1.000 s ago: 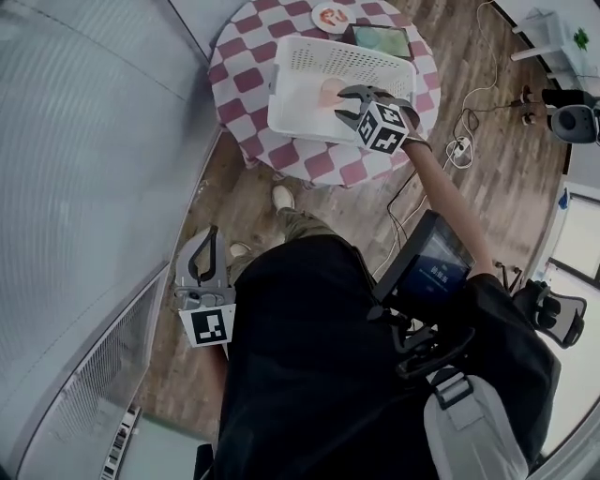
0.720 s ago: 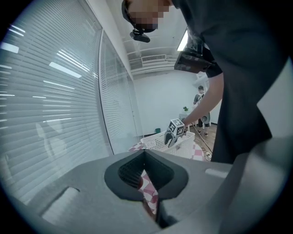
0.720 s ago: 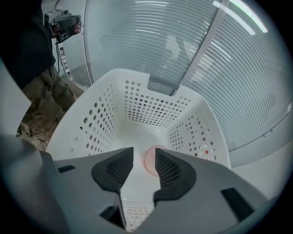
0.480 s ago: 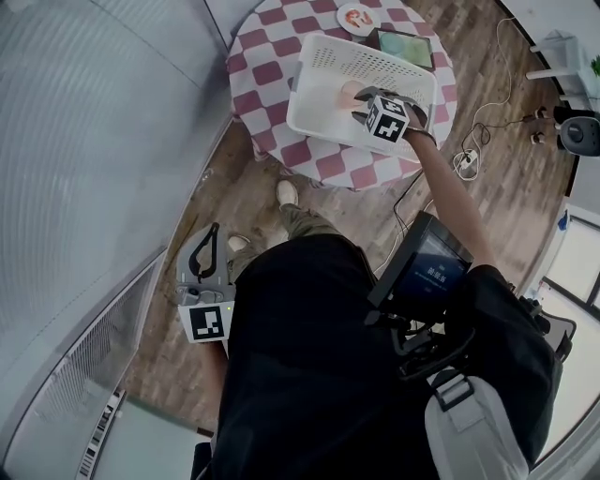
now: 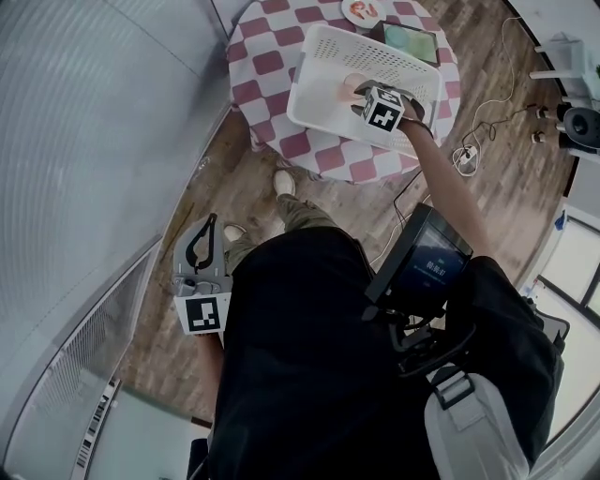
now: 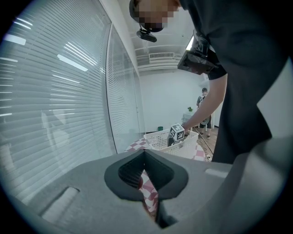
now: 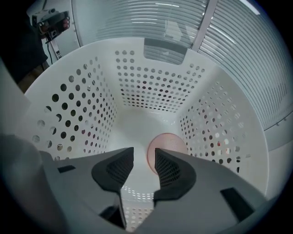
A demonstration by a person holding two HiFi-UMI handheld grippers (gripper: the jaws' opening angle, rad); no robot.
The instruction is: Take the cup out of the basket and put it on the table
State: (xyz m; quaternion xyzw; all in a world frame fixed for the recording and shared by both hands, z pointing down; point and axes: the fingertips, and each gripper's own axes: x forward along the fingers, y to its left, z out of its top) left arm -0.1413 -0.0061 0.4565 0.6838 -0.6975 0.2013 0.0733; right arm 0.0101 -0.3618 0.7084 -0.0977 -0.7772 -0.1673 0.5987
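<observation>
A white perforated basket [image 5: 323, 42] stands on a round table [image 5: 258, 66] with a red and white checked cloth. A pink cup [image 5: 351, 88] lies on the basket floor near a corner [image 7: 168, 142]. My right gripper [image 5: 360, 97] reaches down inside the basket, open, its jaws just short of the cup [image 7: 144, 160] with nothing between them. The cup shows past the jaw gap, partly hidden behind the right jaw. My left gripper [image 5: 209, 225] hangs low at the person's side, far from the table, shut and empty [image 6: 144, 153].
At the table's far edge sit a small plate [image 5: 361, 11] and a green tablet-like item [image 5: 411, 42]. Cables and a power strip [image 5: 462, 150] lie on the wood floor to the right. A glass wall with blinds [image 5: 84, 141] runs along the left.
The right gripper has sunk slightly deeper into the basket toward the cup. The left gripper stays hanging at the side.
</observation>
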